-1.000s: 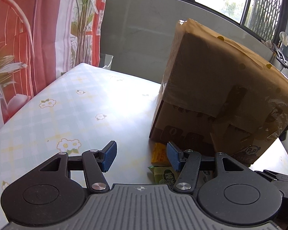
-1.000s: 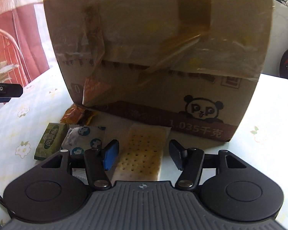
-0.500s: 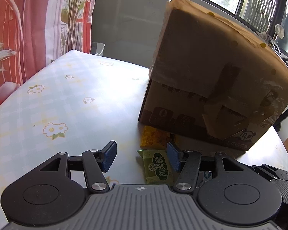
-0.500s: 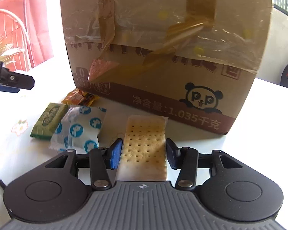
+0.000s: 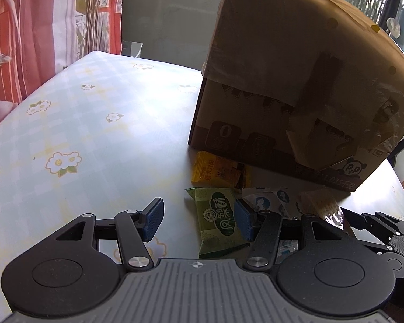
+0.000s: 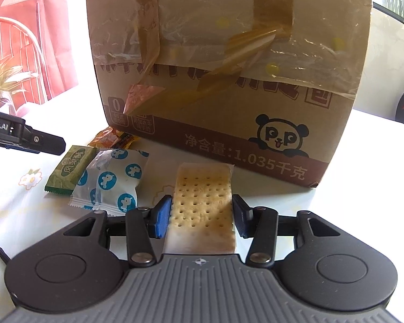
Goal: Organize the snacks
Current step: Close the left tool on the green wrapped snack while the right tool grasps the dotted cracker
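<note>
Since the earlier frame your left gripper (image 5: pixel 199 218) has dropped toward the snacks, so the green rectangular foil-wrapped pastry packet (image 5: pixel 219 222) now lies between its jaws rather than ahead of them; your right gripper (image 6: pixel 202 212) has narrowed onto the clear-wrapped, pale perforated cracker (image 6: pixel 203 204). Right jaws: both blue pads sit against the cracker's long edges, so you appear to hold it, though it rests flat on the floral-print tabletop (image 5: pixel 94 123). Left jaws: about half open, right pad at the green packet's edge, left pad well clear, nothing gripped. The white packet with blue round prints (image 6: pixel 113 183) lies between the green packet and the cracker; the orange wrapped sweet (image 5: pixel 218 172) touches the foot of the large taped brown cardboard box (image 6: pixel 229 67). Step in hand, by my reading: picking up snacks, one per gripper. Next, centre the left gripper over the green packet, then close. Lift the cracker gently; it looks brittle.
</note>
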A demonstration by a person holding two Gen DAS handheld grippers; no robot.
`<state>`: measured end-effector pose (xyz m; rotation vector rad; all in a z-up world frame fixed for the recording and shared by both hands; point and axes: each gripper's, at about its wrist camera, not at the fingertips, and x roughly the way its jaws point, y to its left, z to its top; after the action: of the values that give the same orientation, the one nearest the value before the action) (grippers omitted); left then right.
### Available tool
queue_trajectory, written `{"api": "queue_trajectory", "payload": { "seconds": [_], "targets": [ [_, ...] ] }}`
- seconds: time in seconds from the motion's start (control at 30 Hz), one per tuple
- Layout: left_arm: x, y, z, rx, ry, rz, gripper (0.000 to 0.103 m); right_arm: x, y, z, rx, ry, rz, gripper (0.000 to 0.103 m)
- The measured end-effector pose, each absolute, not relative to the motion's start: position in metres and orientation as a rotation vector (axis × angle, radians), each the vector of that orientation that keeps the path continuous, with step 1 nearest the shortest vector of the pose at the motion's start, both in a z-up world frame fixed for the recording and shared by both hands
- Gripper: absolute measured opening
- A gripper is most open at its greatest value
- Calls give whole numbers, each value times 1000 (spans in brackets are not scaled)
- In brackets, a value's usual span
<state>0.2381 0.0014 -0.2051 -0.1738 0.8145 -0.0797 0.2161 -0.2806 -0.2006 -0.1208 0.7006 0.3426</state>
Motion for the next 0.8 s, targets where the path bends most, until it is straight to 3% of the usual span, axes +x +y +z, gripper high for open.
{"api": "queue_trajectory", "payload": {
  "seconds": [0.8],
  "targets": [
    [258, -21, -221, -117, 880, -93, 60, 215, -279, -201, -126, 696, 341, 49]
  ]
}}
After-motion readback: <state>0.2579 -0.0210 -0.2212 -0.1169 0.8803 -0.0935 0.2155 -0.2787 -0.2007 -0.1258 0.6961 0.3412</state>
